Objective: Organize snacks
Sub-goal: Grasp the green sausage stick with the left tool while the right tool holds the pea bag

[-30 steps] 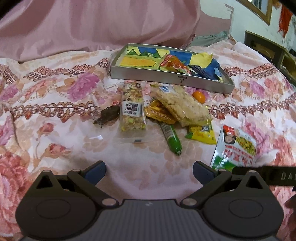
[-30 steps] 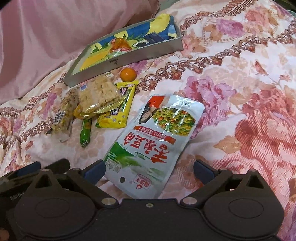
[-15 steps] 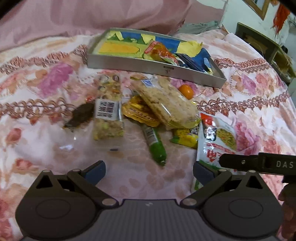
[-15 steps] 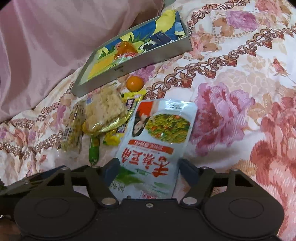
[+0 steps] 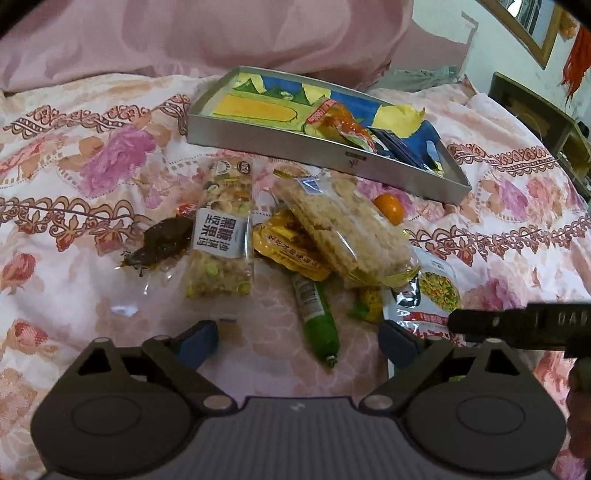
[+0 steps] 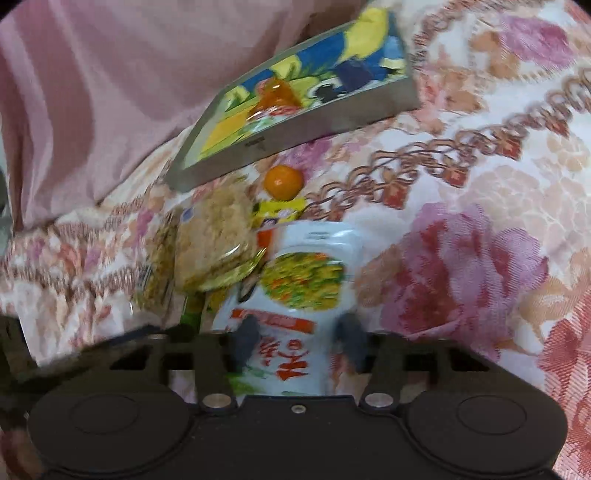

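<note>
The right hand-held gripper [image 6: 297, 345] has its jaws closing around the near end of a white pouch [image 6: 295, 291] printed with red characters and a vegetable picture; the pouch lies between the fingers, though blur hides whether the pads press it yet. The left hand-held gripper [image 5: 299, 341] hangs over the flowered bedspread [image 5: 110, 177], its jaws wide apart but closing, with only cloth and the tip of a green sausage stick [image 5: 317, 317] between them. Just beyond sits the snack pile: a nut bar [image 5: 223, 243] in clear wrap, a dark brown piece [image 5: 159, 242] to its left, a yellow packet [image 5: 288, 247] partly under a large rice cake [image 5: 347, 236], and a small yellow pack [image 5: 367, 301] touching the pouch. A small orange [image 5: 388, 208] rests behind the rice cake, just in front of a grey tray [image 5: 325, 157] with a blue and yellow bottom, which holds an orange packet [image 5: 340, 123] and dark wrappers. A pink quilt [image 5: 207, 33] is bunched up behind the tray.
</note>
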`<state>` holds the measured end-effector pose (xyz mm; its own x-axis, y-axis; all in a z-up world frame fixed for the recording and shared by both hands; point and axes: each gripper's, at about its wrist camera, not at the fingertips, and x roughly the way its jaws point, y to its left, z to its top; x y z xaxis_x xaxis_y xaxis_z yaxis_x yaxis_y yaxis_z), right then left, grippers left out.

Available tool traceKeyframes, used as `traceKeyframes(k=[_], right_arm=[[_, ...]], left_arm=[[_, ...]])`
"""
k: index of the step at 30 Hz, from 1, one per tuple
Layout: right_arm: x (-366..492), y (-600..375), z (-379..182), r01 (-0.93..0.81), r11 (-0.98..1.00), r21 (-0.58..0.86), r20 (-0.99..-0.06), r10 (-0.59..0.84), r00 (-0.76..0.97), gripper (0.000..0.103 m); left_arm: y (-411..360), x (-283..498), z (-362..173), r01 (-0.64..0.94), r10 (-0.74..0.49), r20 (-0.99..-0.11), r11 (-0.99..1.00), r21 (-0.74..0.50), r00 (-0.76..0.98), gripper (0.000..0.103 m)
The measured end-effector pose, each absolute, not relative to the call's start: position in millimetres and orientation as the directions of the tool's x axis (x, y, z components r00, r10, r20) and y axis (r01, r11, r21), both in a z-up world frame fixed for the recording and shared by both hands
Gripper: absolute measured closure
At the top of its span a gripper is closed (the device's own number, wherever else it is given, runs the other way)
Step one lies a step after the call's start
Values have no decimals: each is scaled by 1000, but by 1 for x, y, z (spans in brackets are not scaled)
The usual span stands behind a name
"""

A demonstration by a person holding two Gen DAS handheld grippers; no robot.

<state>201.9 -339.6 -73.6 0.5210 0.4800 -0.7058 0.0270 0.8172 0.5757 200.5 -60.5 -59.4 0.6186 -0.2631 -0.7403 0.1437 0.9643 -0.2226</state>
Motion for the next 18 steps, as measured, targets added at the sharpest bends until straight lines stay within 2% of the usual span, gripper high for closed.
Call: traceKeyframes(k=[2,7,8,10,16,18], right_arm=[[202,-348,-75,55,782,621,-685,508,522,76],[201,-354,-68,52,751,659,-656,539,529,81],[201,-355,-67,51,747,663,-653,544,527,81],[201,-355,-69,56,735,676,-648,557,519,81],[203,-351,-80,81,700,710,-646,601,470,81],[205,-346,-83,83,704,706,-655,604,454,76]], left_arm=[[-62,200,-58,147,-258,-736,966,-213,627,16],[-61,201,-57,128,-249,-731,967,-218,635,30],[-61,201,-57,125,-247,-732,968,-218,636,32],[-62,200,-57,128,-244,-730,969,-212,638,42],[-66,199,-58,150,-242,-734,970,-190,635,53],[-68,204,-59,153,-241,-740,971,-186,628,54]])
